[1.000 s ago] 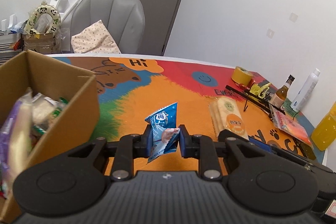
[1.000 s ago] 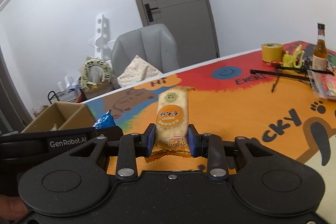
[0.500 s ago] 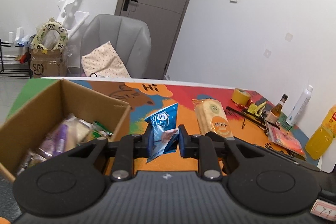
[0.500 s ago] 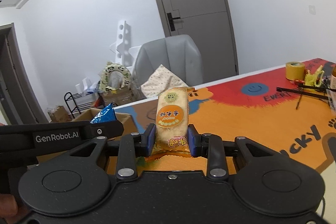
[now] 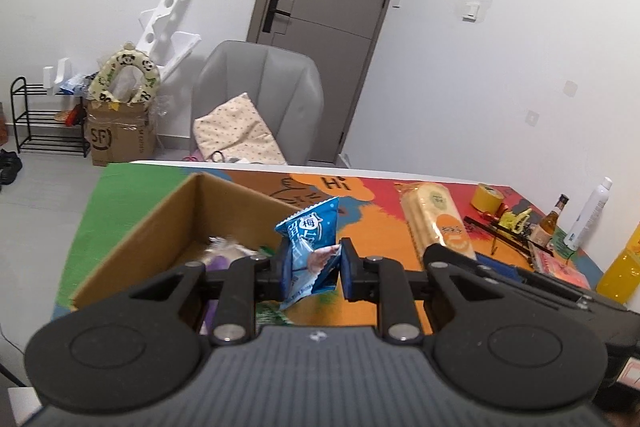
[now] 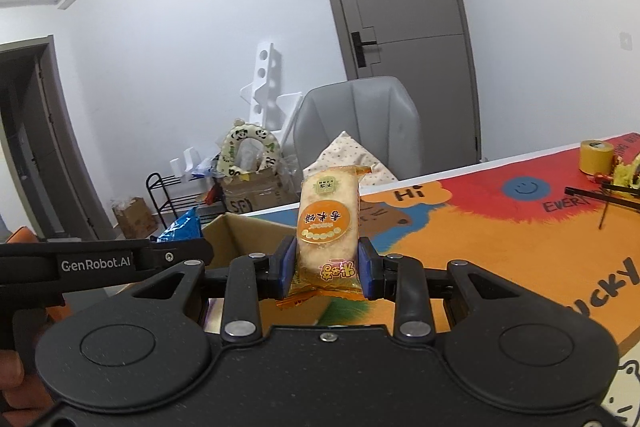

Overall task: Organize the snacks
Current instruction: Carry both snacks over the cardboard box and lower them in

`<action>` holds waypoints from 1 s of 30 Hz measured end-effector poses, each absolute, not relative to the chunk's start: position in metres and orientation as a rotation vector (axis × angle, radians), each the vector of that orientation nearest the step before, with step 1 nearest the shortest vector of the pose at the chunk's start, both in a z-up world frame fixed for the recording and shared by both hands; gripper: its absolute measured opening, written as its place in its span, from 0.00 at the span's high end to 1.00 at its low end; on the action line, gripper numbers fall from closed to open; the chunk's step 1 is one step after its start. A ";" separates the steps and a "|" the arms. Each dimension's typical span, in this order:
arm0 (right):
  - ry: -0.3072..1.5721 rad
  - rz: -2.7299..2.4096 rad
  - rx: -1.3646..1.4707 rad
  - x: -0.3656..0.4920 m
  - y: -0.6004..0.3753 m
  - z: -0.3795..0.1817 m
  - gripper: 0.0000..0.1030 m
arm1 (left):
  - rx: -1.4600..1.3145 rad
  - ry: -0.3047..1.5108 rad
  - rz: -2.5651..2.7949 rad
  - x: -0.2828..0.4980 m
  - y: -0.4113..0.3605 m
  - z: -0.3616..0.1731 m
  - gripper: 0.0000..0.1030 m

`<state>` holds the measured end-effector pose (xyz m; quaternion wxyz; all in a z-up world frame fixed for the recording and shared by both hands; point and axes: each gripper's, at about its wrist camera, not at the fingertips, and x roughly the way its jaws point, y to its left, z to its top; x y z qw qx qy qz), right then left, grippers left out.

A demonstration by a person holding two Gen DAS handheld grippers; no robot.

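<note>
Your left gripper (image 5: 313, 269) is clamped on a small blue snack pouch (image 5: 312, 247), its pads pressing the crumpled lower half so the foil creases inward. The pouch stands nearly upright, with a serrated top edge, white characters on the blue and a pale picture near the bottom. It hangs in the air over the near right corner of the open cardboard box (image 5: 160, 227), which sits on the colourful cartoon mat (image 5: 120, 187) covering the table; inside the box you can make out a few wrapped packets, one purple, though they are blurred. Your right gripper (image 6: 323, 269) is closed on a long pack of rice crackers (image 6: 326, 227), held by its lower end and standing upright above the mat. Its clear wrapper shows pale, bumpy crackers, a round orange label with printed characters and a small green square near the top, with orange crimped seals at both ends. In the left wrist view that pack shows just right of the blue pouch, beyond the box's right wall.
</note>
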<state>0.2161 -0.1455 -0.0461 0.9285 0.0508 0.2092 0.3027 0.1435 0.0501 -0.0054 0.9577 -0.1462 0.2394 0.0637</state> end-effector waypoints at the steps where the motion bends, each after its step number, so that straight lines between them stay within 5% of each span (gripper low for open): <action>1: 0.429 0.623 0.102 0.215 -0.143 -0.046 0.71 | -0.296 0.488 0.135 0.141 0.054 -0.006 0.79; 18: 0.448 0.661 0.053 0.213 -0.097 -0.048 0.71 | -0.357 0.571 0.206 0.133 0.108 -0.027 0.74; 23: 0.461 0.665 0.041 0.217 -0.082 -0.050 0.71 | -0.385 0.552 0.218 0.132 0.121 -0.028 0.50; 30: 0.472 0.680 0.039 0.220 -0.065 -0.051 0.70 | -0.386 0.527 0.238 0.131 0.137 -0.023 0.34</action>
